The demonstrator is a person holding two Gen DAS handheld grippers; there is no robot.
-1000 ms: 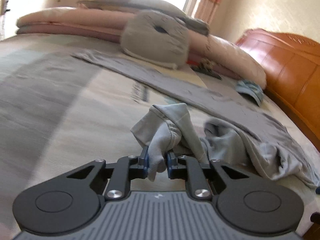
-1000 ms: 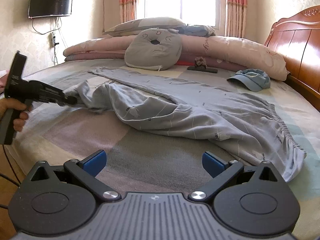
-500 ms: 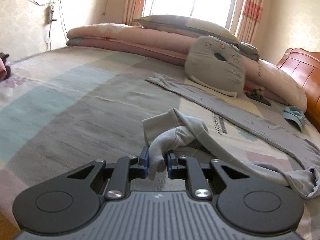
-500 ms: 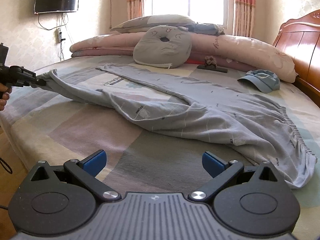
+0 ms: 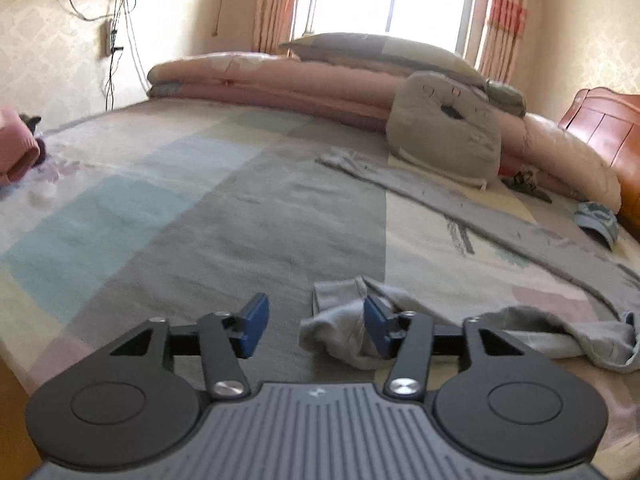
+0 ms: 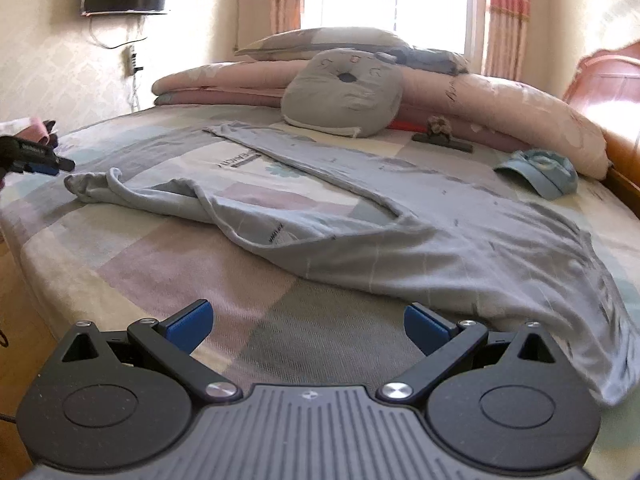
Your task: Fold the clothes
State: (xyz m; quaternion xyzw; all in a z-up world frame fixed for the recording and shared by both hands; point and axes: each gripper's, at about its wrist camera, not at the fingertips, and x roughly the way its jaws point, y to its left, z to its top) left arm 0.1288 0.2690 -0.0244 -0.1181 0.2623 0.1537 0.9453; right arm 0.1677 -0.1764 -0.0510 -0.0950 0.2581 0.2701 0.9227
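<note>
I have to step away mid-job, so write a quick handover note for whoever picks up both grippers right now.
Left gripper: jaws opening, pads not pressing the trouser cuff that lies between them on the bed.
Right gripper: open, empty, above the bed's near edge.
Grey trousers: spread across the bed, one leg stretched towards the left gripper, the other towards the grey cushion; waistband on the right.
Done: near leg laid out, though wrinkled.
Left: smooth it, then do all the folding.

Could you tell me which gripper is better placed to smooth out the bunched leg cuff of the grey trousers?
Left. The left gripper, jaws opening, has the cuff between its pads; the right gripper hangs open at the near bed edge.
</note>
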